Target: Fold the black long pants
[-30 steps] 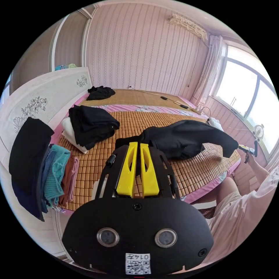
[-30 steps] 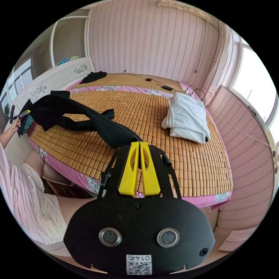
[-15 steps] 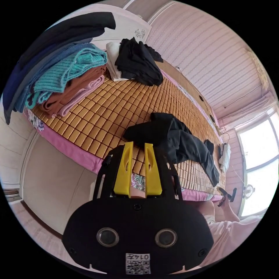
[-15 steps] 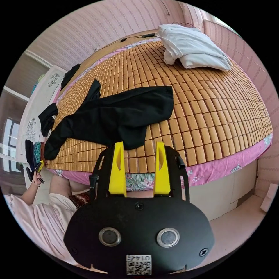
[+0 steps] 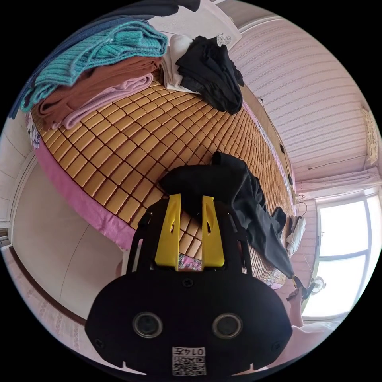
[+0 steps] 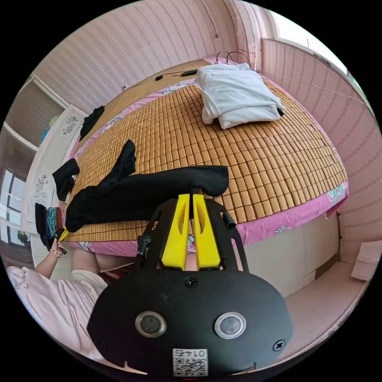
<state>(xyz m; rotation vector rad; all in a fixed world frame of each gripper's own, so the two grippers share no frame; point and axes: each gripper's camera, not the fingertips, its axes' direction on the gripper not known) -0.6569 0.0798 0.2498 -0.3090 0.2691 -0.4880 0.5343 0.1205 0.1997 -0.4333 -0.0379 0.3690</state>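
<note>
Left tool parted at pants | right tool pinching pants

The far end of the black long pants is hidden where the small, distant right tool meets it; its jaw state cannot be judged there.

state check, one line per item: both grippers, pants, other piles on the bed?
left gripper: open, jaws either side of the pants' edge
right gripper: shut on black pants
black pants: unfolded, stretched along the near bed edge
white bundle: folded
clothes stack: folded, piled at the mat corner
black heap: loosely bunched
</note>
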